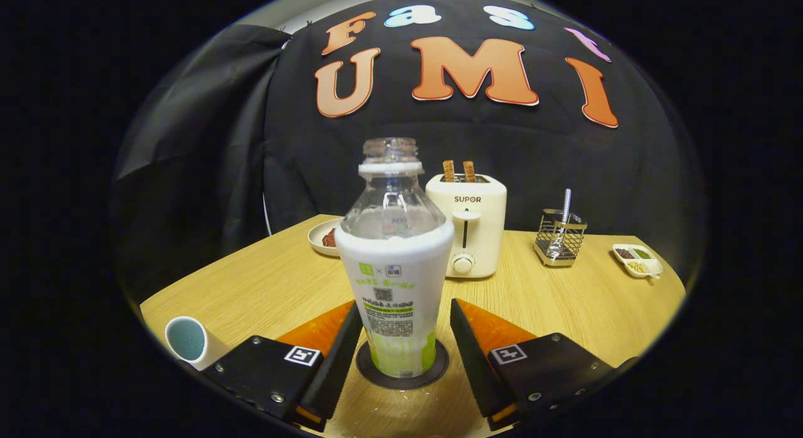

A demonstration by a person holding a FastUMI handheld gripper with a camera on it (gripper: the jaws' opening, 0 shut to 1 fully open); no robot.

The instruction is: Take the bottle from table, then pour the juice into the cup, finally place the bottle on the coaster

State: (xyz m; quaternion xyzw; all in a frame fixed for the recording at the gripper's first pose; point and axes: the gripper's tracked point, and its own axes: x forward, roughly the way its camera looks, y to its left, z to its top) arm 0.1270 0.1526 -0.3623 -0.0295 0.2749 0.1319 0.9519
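**Bottle set upright on the coaster, tongs parted around it**

One cup [186,340] is seen at the far left, lying on its side at the near table edge, beside the left finger. One plate [323,237] with dark food is placed farther back, partly hidden behind the bottle. One bottle [394,262], uncapped and clear in its upper part, is stood upright on one dark round coaster [401,370], between the two fingers. The tongs [401,337] are held open: a gap is seen between the right finger and the bottle, while contact at the left finger cannot be told. One toaster [469,231] with two slices in its slots is set behind the bottle. One wire holder [558,239] with one utensil and one divided dish [638,260] of three portions are found to the right. Everything is carried by a light wood-grain table [564,306]; black cloth is hung behind as the booth wall.
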